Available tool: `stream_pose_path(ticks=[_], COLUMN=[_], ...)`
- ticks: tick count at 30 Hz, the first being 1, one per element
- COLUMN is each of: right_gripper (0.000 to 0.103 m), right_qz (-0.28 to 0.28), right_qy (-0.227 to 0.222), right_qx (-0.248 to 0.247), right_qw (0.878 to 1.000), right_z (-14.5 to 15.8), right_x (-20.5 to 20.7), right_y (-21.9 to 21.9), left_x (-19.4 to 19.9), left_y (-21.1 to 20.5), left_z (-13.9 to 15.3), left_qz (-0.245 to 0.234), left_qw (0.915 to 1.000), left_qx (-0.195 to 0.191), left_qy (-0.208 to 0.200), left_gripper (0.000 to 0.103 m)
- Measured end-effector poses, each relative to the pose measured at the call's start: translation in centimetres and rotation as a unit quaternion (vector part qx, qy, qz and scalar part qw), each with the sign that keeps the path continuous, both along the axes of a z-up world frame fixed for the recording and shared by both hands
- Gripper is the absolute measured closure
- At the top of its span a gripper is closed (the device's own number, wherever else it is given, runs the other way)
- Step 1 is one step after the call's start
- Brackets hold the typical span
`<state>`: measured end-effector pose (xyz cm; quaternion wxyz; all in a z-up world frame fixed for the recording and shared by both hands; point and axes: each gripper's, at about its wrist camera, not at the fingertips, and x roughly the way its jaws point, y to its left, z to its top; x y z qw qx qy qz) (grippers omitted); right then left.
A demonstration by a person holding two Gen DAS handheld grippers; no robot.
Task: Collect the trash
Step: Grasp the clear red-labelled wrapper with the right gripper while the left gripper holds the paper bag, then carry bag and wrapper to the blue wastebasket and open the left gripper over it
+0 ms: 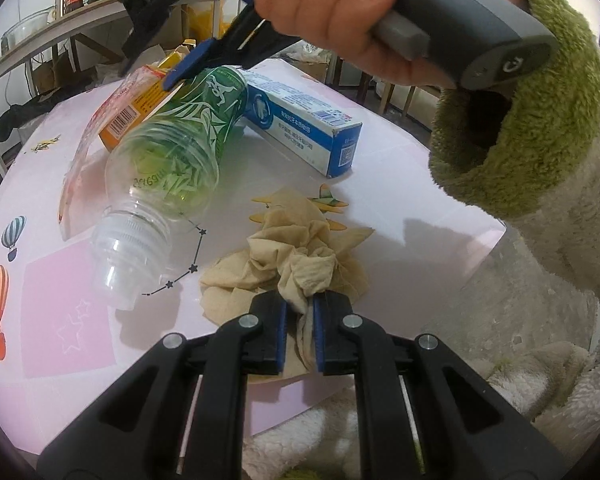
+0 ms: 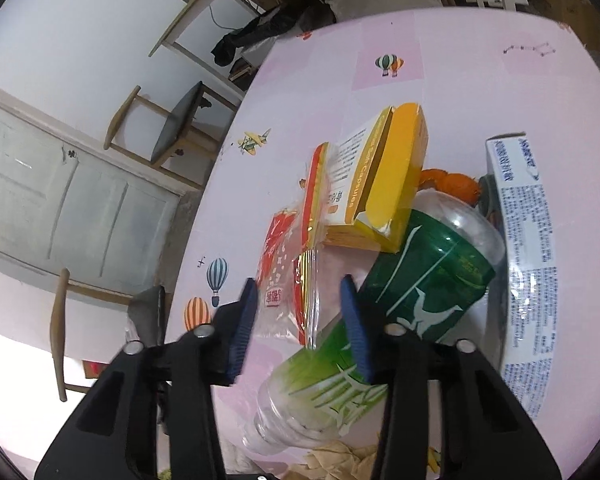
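wall [image 2: 80, 20]: white | chair [image 2: 172, 128] (dark seat) | door [image 2: 60, 200]: possibly grey

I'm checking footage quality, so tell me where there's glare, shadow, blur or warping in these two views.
Left wrist view: sharp; soft shadow on the table right of the crumpled tissue; bright highlights on the plastic bottle; fisheye curves the shelf. Right wrist view: slightly softer; the table edge and door bow strongly; the snack wrapper glints between the open right gripper.

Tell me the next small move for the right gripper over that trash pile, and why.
Probably lower the right gripper a little and close on the clear plastic wrapper. Its jaws are open with the wrapper's edge between them, one fingertip resting by the green-labelled bottle. The left gripper is already shut on the crumpled tissue, so that piece seems secured.
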<state>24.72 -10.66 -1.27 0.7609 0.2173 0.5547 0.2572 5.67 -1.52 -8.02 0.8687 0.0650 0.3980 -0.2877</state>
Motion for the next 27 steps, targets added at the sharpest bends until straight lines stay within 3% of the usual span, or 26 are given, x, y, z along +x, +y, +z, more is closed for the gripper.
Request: stream_pose_path(ticks=[3, 5, 18, 27], right_gripper=[0.091, 0.097, 0.098, 0.098], right_qz=[0.002, 0.007, 0.015, -0.052], right_qy=[0.009, 0.004, -0.117, -0.198], right_qx=[0.023, 0.033, 0.085, 0.094], right_qw=[1.000, 0.999, 0.989, 0.974], right_z=[-0.4, -0.2, 8.1, 12.6], right_x=[0.1, -0.4, -5.9, -11.5], right_y=[0.1, 0.1, -2.3, -10.1], left_x=[-0.1, -0.1, -1.0, -1.1], left_y=[0.0, 0.1, 0.5, 0.1], left_z=[0.0, -0.1, 1.6, 5.9], left_qz=[0.000, 0.001, 0.022, 0.021], left_qw=[1.0000, 1.0000, 0.9994, 0.9973], left_qx=[0.000, 0.000, -0.017, -0.041], left_qy=[-0.001, -0.001, -0.020, -0.058], left_gripper=[0.094, 0.094, 0.095, 0.096])
